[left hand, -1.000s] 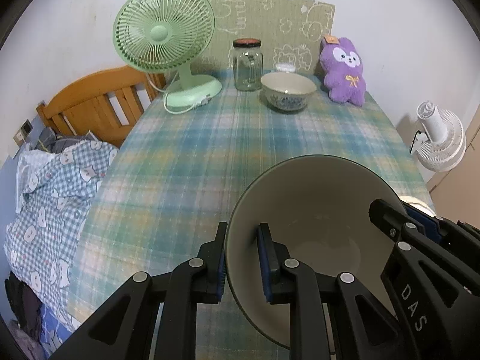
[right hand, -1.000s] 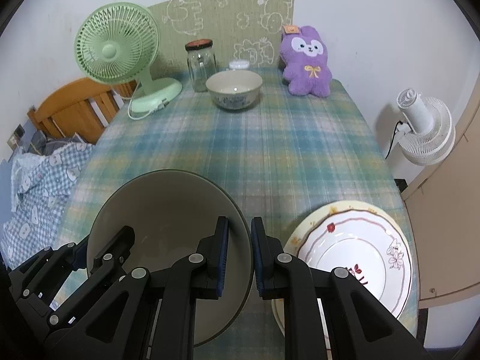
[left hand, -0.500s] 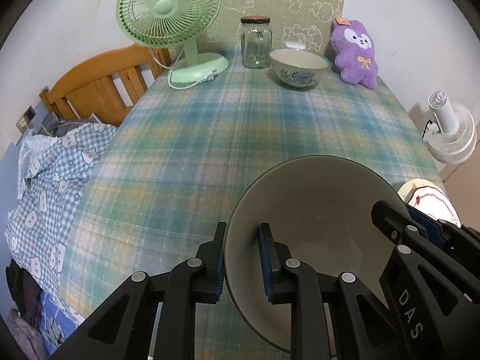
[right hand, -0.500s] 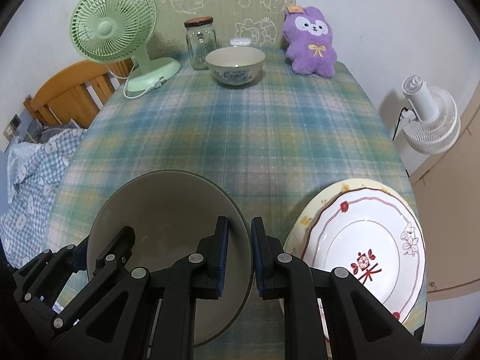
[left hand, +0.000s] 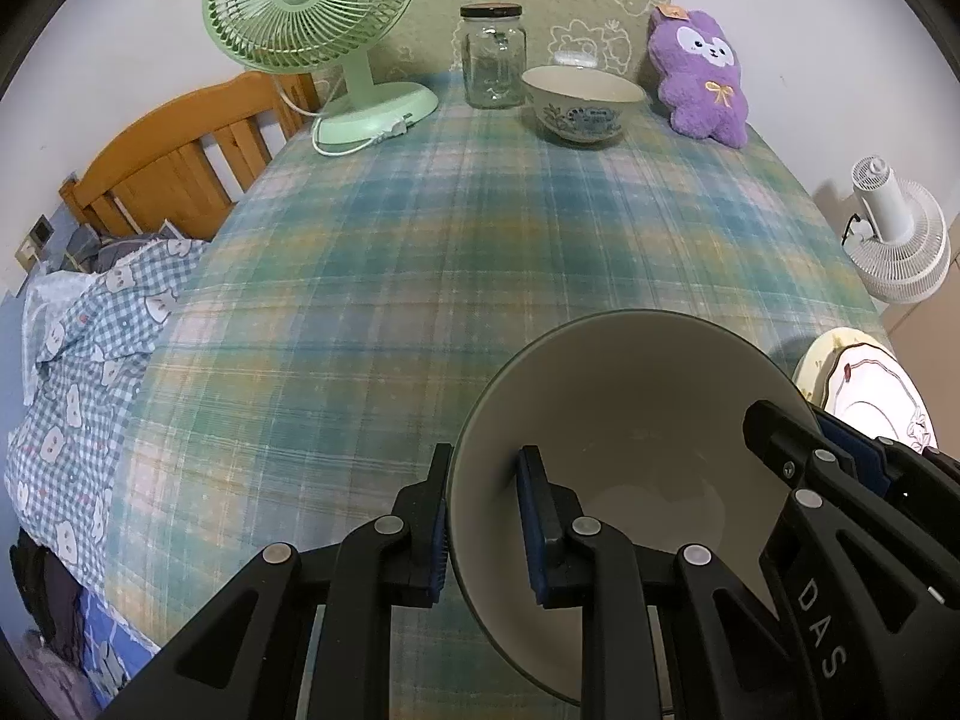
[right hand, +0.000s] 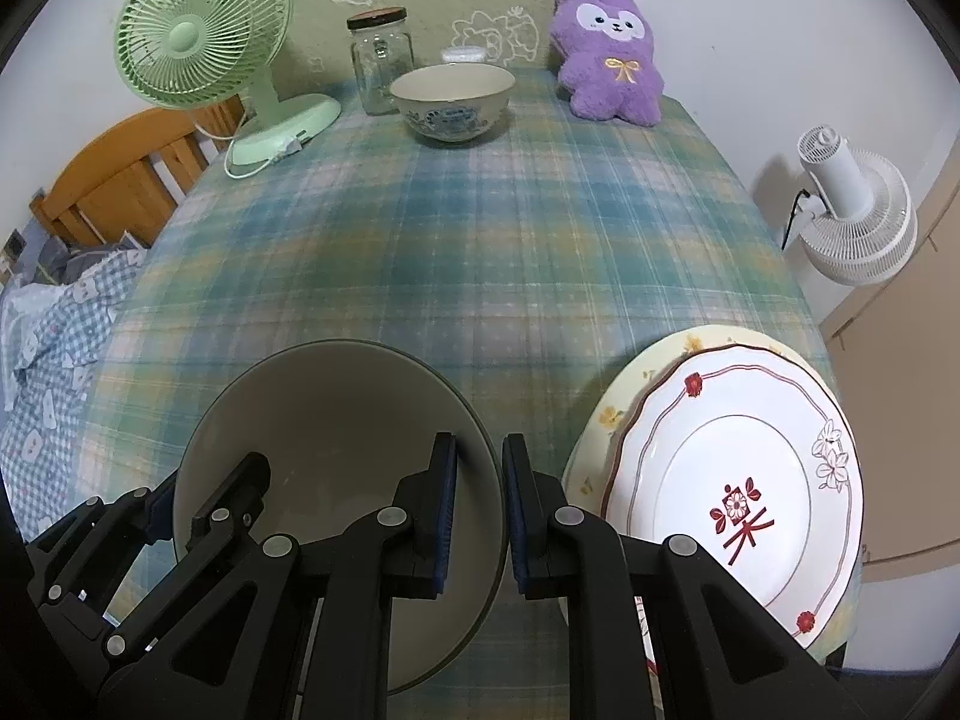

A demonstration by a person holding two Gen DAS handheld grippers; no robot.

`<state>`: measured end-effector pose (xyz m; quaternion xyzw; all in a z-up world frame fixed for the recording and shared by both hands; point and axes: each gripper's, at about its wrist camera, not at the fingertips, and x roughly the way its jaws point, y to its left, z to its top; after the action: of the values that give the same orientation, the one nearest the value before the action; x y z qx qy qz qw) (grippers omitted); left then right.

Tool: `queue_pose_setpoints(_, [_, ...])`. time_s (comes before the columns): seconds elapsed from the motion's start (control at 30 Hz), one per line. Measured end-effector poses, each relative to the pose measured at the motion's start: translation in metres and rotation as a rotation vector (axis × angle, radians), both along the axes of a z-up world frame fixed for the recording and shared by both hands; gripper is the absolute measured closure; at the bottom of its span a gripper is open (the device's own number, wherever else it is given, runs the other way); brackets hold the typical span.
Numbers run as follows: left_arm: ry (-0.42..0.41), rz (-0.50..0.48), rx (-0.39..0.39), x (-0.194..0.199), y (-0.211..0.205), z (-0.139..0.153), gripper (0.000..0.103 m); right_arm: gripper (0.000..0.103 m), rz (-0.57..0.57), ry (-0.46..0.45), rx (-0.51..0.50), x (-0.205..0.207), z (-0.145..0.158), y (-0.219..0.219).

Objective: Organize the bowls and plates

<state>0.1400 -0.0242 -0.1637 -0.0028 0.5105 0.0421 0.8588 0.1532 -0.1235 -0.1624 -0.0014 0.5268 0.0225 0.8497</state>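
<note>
— What surrounds the bench (left hand: 480,252)?
— White walls (left hand: 120,48), with a wooden headboard (left hand: 174,150) and checked bedding (left hand: 90,348) on its left.
— And on the other side?
— A white floor fan (right hand: 852,210) beside a beige panel (right hand: 900,360).

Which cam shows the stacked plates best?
Right wrist. The white plate with red flowers lies nearly whole on a yellow-rimmed plate at the table's near right edge. The left wrist view catches only a sliver behind the right gripper.
</note>
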Motion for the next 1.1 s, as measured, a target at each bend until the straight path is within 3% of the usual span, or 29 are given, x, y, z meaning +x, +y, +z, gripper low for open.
queue_pose_setpoints(0.4, [0.004,-0.017,-0.012,0.005,0.002,-0.002,0.085,0.084,0.004,-0.001,-0.009,0.004,-0.001,0.001])
queue_pose_setpoints(0.57, [0.013,-0.038,-0.029,0.003,0.0,-0.002,0.073,0.084,0.009,0.013,-0.006,0.004,-0.001,0.001])
queue_pose_setpoints(0.77, [0.025,-0.053,-0.036,0.0,-0.001,0.004,0.066,0.084,0.026,0.025,0.008,0.002,0.002,0.0])
queue_pose_setpoints(1.1, [-0.028,-0.045,-0.021,-0.009,-0.007,0.032,0.053,0.083,0.059,-0.019,0.025,-0.006,0.027,-0.003])
